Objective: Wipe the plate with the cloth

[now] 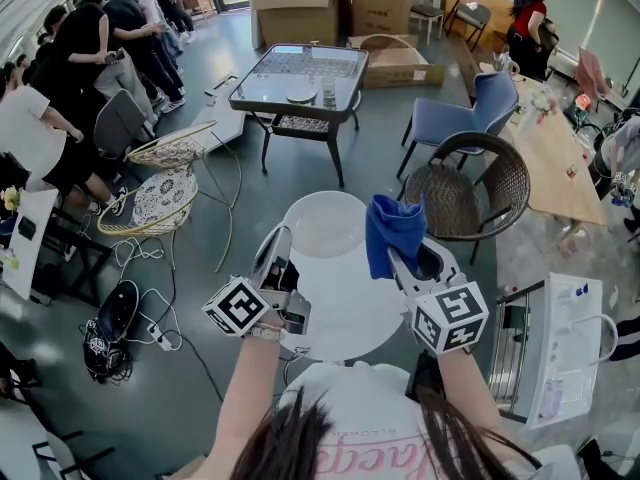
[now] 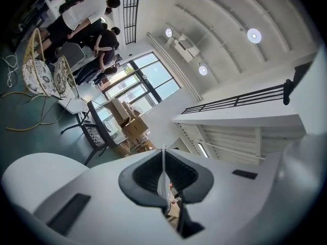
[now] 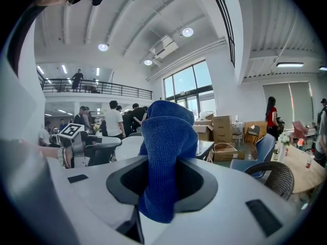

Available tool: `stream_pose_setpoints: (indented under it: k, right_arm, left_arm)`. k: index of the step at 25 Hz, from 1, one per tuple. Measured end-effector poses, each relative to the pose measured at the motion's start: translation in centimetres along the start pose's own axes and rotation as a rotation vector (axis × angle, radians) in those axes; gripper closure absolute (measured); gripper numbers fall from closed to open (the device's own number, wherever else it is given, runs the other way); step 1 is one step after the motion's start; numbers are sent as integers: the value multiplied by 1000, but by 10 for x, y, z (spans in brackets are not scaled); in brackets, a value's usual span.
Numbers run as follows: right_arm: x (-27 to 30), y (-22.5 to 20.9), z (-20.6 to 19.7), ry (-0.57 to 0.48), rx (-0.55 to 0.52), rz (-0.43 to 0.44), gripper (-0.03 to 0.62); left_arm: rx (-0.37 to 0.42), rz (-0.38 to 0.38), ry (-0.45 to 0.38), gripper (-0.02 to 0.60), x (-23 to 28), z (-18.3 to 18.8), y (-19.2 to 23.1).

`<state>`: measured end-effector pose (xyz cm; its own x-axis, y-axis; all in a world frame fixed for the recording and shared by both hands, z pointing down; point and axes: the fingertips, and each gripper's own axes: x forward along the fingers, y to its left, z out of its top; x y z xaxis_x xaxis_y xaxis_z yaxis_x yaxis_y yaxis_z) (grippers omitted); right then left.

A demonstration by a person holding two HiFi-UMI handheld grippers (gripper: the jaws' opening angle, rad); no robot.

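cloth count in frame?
1. The blue cloth is clamped in the right gripper, next to the white plate that the left gripper grips. No other seen; background clutter could hide one.

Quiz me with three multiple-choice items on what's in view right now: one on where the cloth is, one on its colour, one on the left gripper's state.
1. Where is the cloth?
A) on the glass table
B) in the right gripper
C) on the blue chair

2. What colour is the cloth?
A) red
B) white
C) blue

3. What is the left gripper doing?
A) standing open and empty
B) closed on the rim of the plate
C) closed on the cloth

Answers:
1 B: the cloth sticks up from between the right gripper's jaws.
2 C: it reads blue in both the head view and the right gripper view.
3 B: the plate's thin white edge runs between the closed jaws.
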<state>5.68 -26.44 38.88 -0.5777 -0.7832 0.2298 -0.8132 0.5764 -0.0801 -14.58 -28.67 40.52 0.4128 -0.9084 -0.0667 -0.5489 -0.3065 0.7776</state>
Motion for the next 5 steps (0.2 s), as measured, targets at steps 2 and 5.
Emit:
stream_pose_setpoints:
  k: [2,5]
  right_arm:
    - [1,-1,-2,3,5,-2,462]
    - [2,-2,-4,6,9,-7,462]
  left_arm:
    - [13,45,13,561,-2,-2,6]
    - [7,37,18,561,0,-4,3]
